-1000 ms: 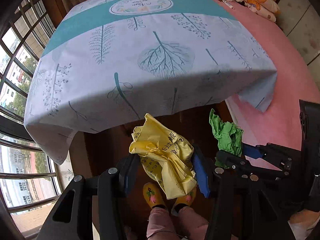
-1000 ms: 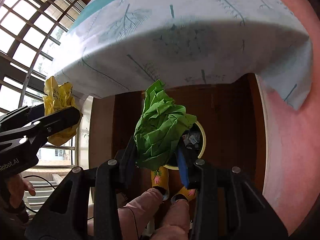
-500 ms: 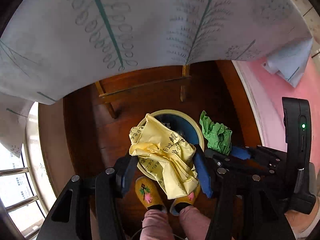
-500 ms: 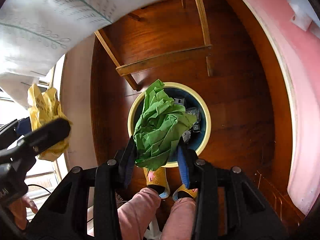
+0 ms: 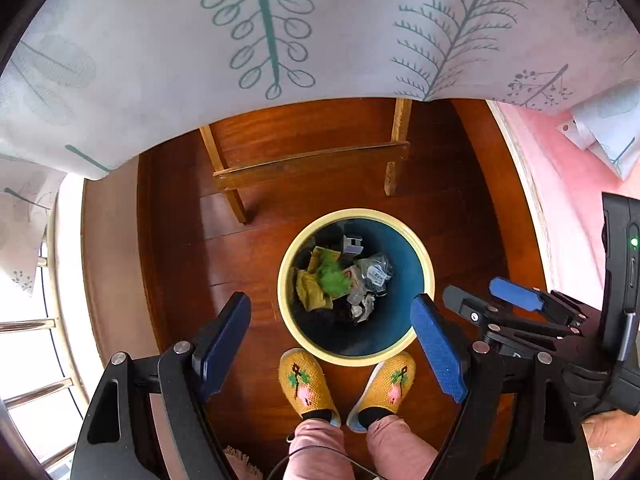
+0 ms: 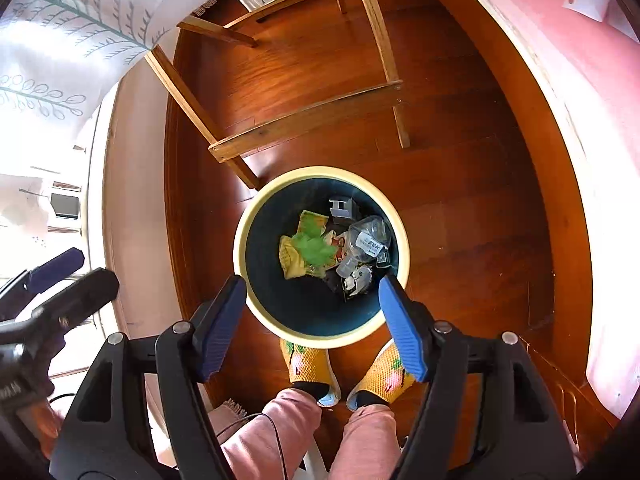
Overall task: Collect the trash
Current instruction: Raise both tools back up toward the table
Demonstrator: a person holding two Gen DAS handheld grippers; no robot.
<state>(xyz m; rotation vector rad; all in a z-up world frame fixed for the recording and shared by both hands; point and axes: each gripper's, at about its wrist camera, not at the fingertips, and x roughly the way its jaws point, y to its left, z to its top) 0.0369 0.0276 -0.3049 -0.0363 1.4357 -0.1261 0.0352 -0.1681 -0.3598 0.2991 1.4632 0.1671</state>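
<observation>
Glossy wood floor [image 5: 256, 248], crumpled paper [image 6: 310, 246], seemingly plastic bin [image 6: 256, 208]

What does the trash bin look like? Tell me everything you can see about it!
The trash bin is round, with a pale yellow rim and a dark blue inside. It stands upright on the brown wooden floor, near a wooden frame and right in front of the person's yellow slippers. Inside lie a crumpled green wad, yellow paper, clear plastic wrapping and other scraps. Both open grippers, left and right, hover above it without touching.
</observation>
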